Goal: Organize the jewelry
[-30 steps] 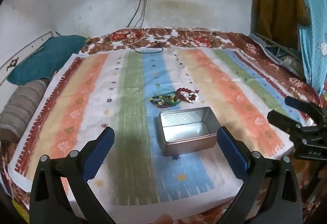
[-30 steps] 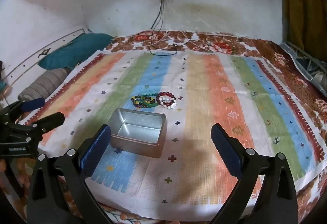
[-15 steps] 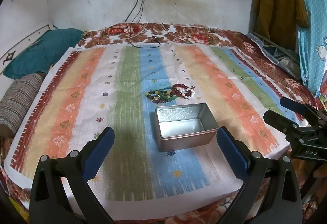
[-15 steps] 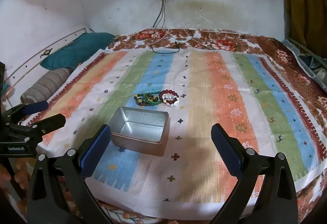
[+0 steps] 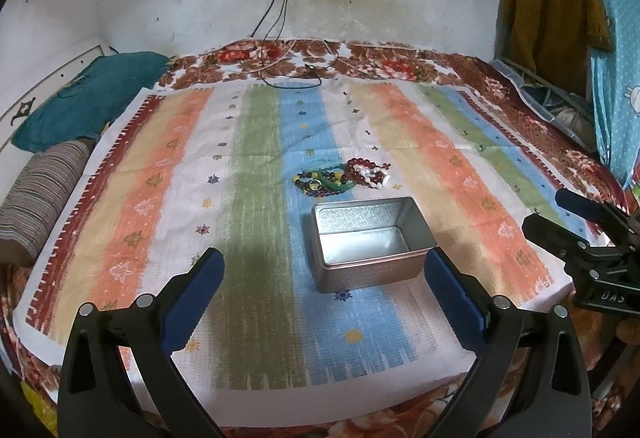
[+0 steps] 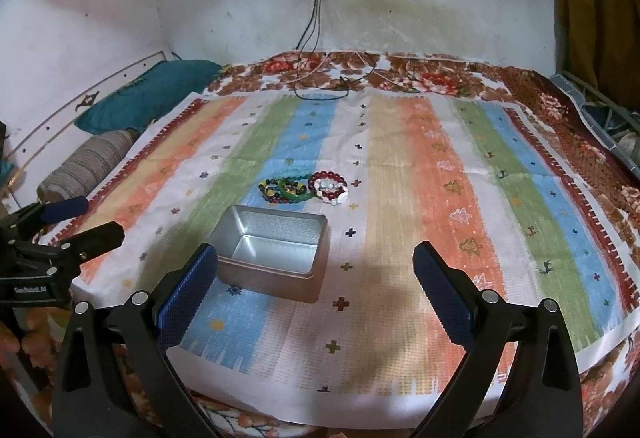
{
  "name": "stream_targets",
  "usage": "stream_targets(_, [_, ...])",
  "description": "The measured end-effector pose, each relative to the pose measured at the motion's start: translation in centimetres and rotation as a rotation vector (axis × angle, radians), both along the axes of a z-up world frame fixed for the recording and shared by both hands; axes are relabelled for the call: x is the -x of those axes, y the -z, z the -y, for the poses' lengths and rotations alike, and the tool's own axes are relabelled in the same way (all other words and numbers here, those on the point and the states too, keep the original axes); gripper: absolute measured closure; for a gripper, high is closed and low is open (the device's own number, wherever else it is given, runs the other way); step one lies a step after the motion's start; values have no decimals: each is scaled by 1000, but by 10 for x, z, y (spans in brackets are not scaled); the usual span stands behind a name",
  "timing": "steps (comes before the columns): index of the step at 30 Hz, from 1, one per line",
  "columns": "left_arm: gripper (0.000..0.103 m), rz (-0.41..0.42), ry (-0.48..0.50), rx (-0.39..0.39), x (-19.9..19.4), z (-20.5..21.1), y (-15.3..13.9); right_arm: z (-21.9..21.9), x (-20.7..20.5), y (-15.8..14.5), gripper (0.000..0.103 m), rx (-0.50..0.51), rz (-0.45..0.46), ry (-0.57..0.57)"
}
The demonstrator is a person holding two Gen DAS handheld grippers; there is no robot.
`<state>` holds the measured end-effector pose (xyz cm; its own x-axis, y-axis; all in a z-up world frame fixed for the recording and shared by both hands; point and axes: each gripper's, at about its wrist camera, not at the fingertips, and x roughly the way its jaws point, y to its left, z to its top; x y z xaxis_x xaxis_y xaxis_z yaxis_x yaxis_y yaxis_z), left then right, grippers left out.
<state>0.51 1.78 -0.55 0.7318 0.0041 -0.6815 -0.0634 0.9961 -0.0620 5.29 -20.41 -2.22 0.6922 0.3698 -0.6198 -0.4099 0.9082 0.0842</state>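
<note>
So both sets of fingers are spread wide and holding nothing: left gripper (image 5: 324,278) hangs over the near edge of the bed (image 5: 400,58), right gripper (image 6: 316,278) likewise. One empty metal tin (image 5: 370,238) sits on the striped cloth (image 5: 160,178), with the bracelets (image 5: 342,178) heaped just beyond it, touching each other. I count roughly four, hard to say since they overlap. My worry: a grab snags two at once, or nudges the light tin across the soft cloth
</note>
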Motion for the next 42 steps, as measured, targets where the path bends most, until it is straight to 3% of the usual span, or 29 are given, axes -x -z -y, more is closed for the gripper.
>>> stream_targets(31, [6, -42, -2, 17, -10, -3, 3, -10, -19, 7, 4, 11, -66, -16])
stream_targets(42, [6, -71, 8, -33, -36, 2, 3, -12, -39, 4, 4, 20, -76, -9])
